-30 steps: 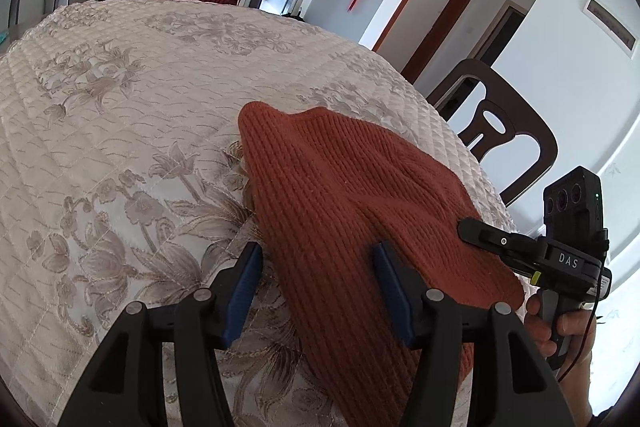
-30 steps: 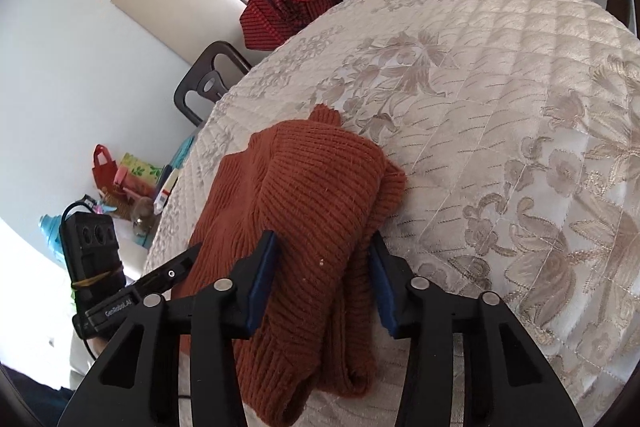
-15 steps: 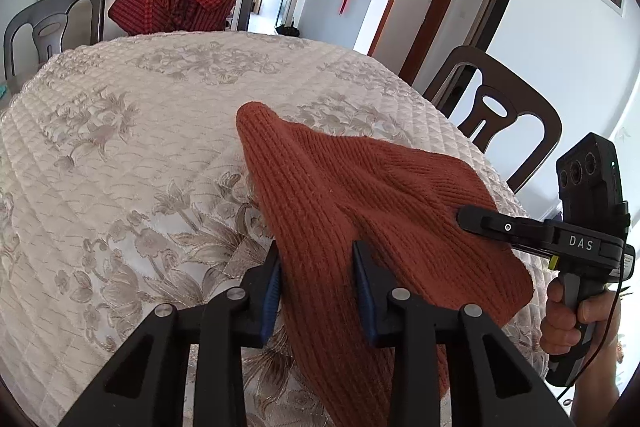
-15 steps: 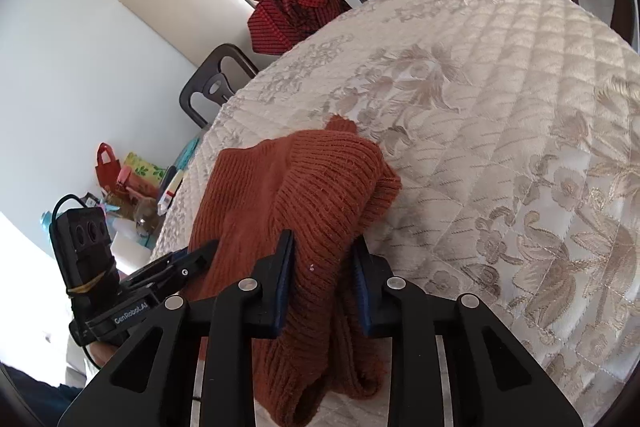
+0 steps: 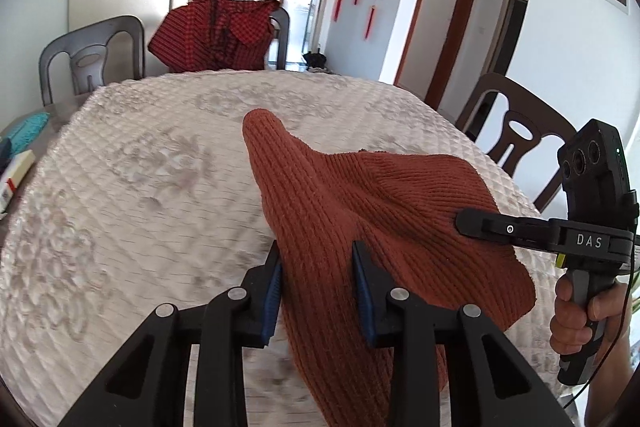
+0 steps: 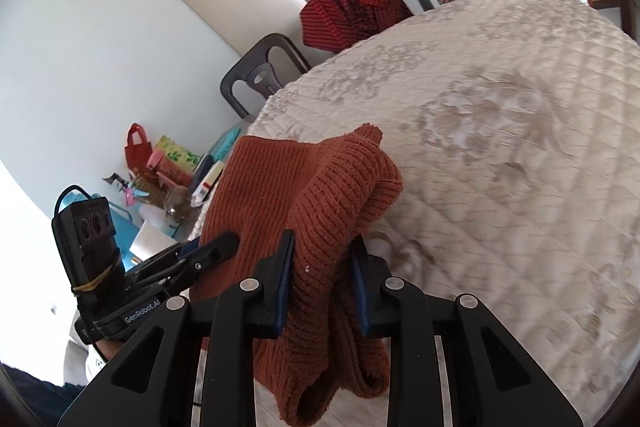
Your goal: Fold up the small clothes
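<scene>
Both pinch the rust knit sweater (image 5: pixel 360 211), its near edge raised off the quilted surface (image 5: pixel 140 187): left hand-held gripper (image 5: pixel 316 291), right hand-held gripper (image 6: pixel 322 287). They should travel level and together, laying the fold flat.

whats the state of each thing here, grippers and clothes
left gripper: jaws shut on the sweater
right gripper: jaws shut on the sweater
sweater: bunched, near edge lifted, far tip on the table
checked garment: draped over a chair back
table: covered by a quilted cloth
</scene>
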Available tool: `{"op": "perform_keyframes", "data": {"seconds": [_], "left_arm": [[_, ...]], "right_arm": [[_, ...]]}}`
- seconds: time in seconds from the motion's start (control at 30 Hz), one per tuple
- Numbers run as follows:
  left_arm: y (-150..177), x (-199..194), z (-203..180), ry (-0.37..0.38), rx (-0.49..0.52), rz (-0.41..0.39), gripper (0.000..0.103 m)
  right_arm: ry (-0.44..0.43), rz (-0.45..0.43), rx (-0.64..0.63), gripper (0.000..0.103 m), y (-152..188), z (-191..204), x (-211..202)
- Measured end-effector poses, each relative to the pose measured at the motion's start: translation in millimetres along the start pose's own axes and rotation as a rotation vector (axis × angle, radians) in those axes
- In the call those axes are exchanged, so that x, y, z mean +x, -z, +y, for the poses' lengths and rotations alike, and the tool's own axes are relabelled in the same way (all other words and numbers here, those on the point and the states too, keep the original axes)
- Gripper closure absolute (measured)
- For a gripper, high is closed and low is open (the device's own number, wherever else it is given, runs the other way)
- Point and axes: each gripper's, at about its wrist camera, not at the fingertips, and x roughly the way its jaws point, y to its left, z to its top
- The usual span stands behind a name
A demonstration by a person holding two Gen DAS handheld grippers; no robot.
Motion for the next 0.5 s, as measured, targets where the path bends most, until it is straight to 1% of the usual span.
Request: {"op": "perform_keyframes", "data": {"seconds": [0.23, 0.5], "left_arm": [[-5, -6, 44, -0.089, -0.012, -0.01, 0.069], [-21, -12, 98, -0.169, -0.022, -0.03, 0.069]], "right_arm": [[-0.067, 0.04, -0.026, 0.077, -10, 29, 51], [-0.126, 0.088, -0.061, 0.077, -27, 59, 111]]}}
